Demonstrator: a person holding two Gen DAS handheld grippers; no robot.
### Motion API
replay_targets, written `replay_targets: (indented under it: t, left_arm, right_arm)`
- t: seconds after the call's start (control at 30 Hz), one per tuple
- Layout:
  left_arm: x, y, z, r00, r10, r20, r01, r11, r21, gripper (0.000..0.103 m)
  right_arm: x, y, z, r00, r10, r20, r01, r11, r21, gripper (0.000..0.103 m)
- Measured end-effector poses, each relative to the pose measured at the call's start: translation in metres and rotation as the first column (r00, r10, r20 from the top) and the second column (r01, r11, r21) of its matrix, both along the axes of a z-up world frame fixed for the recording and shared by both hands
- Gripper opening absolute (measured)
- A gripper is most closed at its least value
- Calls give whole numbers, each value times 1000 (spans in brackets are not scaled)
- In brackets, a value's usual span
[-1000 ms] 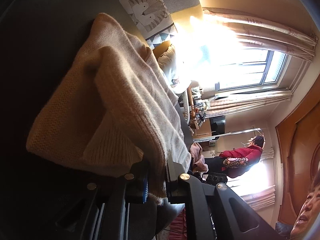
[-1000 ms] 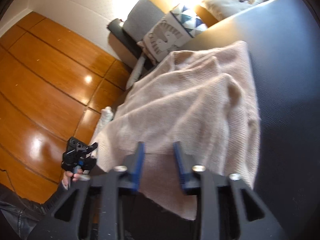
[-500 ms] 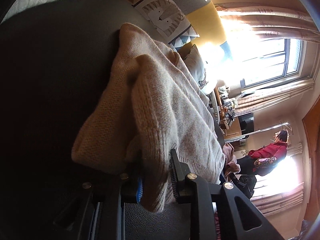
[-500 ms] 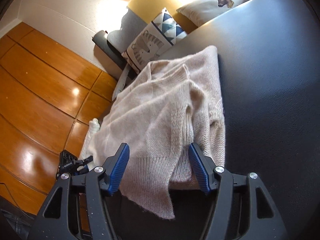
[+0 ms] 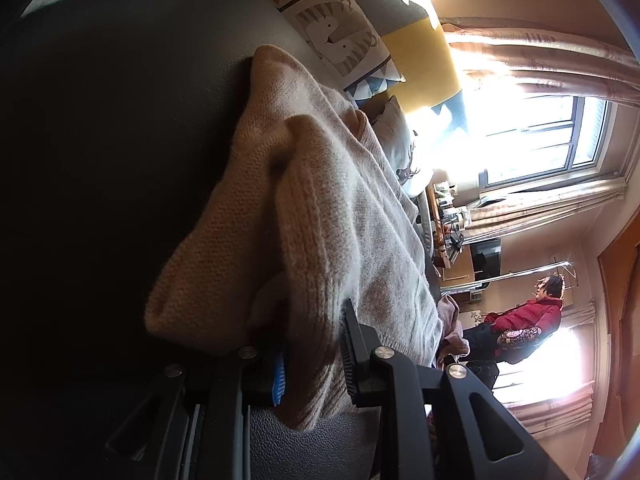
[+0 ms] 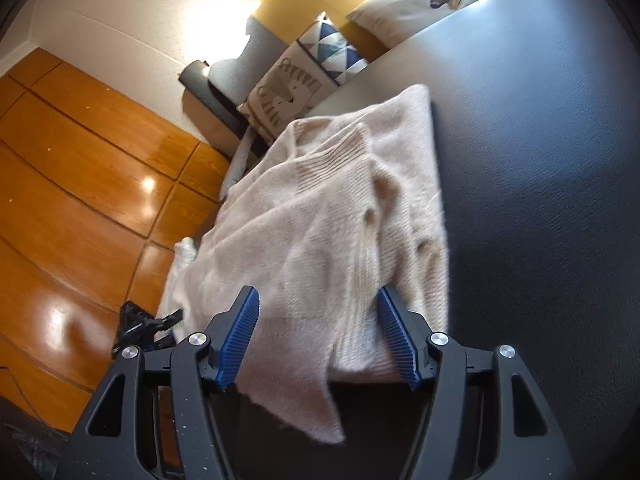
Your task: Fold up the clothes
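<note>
beige sweater (image 6: 332, 216), tiger-print cushion (image 6: 288, 94), no legible writing, seemingly

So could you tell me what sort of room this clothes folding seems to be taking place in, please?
Most likely a home living room. Patterned throw cushions lean beside the dark padded surface where the beige sweater lies, curtains frame a sunny window, and the floor is polished wood.

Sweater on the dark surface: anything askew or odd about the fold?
The beige sweater lies bunched rather than flat, with a loose ribbed flap hanging off its near edge between the right gripper's fingers.
</note>
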State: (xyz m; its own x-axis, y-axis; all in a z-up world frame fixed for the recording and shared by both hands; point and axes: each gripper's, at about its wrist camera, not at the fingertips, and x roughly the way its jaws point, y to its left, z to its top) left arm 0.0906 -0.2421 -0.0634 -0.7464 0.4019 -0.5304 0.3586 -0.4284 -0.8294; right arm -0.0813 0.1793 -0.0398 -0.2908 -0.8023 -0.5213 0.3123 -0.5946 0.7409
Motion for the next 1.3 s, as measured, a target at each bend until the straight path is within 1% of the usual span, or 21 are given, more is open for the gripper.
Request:
replay_targets:
  t: [0.13, 0.23, 0.37, 0.43, 0.47, 0.5, 0.53, 0.57, 0.6, 0.73, 0.83, 0.93, 1.03, 1.17, 1.27, 1.3]
  left_arm:
    - [0, -1, -1, 1000, 0, -1, 0, 1000, 21, 21]
    - [0, 0, 0, 1000, -6, 1, 6, 1000, 16, 21]
    - [1, 0, -1, 1000, -8, -2, 8, 1000, 27, 21]
    - [2, 0, -2, 1000, -1, -4, 1, 999, 40, 21]
    - [2, 0, -2, 1000, 1, -6, -1, 999, 42, 21]
    - [1, 1, -1, 1000, -3, -14, 3, 999, 45, 19]
    - [0, 2, 0, 1000, -11, -23, 12, 999, 46, 19]
    - [-2, 4, 1, 999, -20, -31, 21, 999, 46, 17]
    - [-3, 5, 3, 999, -28, -39, 30, 998, 47, 10]
    - [-11, 7, 17, 995, -47, -87, 51, 998, 45, 7]
    - [-20, 6, 31, 990, -60, -127, 66, 997, 39, 7]
    - [-34, 1, 45, 985, -67, -160, 72, 997, 30, 6]
    - [-50, -10, 59, 981, -59, -187, 64, 998, 20, 6]
    - [-74, -27, 73, 976, -33, -213, 36, 999, 13, 7]
    - [-98, -41, 74, 977, -7, -211, 13, 1000, 24, 6]
    - [-104, -46, 72, 978, 6, -208, 0, 1000, 30, 6]
  right_arm:
    - [4, -6, 3, 999, 50, -9, -50, 998, -36, 65]
    - [4, -11, 1, 997, 73, -2, -73, 996, -50, 65]
    - [5, -19, -1, 996, 89, -3, -89, 996, 2, 64]
    - [4, -22, 1, 995, 95, -7, -95, 995, 18, 50]
    - [4, -22, 0, 995, 100, -1, -99, 995, 26, 33]
    - [3, -23, -1, 995, 104, 6, -104, 994, 34, 20]
    - [2, -24, -3, 995, 101, 11, -101, 994, 34, 18]
    - [2, -24, -3, 994, 107, 12, -107, 994, 15, 16]
    - [2, -24, -2, 993, 114, 4, -114, 993, -6, 13]
    - [-1, -25, 15, 990, 134, -54, -139, 984, -110, 13]
    - [-11, -28, 30, 987, 129, -91, -142, 977, -162, 13]
    - [-29, -32, 42, 989, 102, -106, -122, 973, -197, 13]
    - [-52, -35, 50, 991, 60, -117, -83, 976, -203, 13]
    - [-91, -37, 52, 996, -30, -83, 11, 976, -219, 13]
    - [-116, -38, 42, 995, -89, -37, 80, 976, -202, 13]
    - [-123, -40, 38, 994, -109, -22, 103, 979, -178, 14]
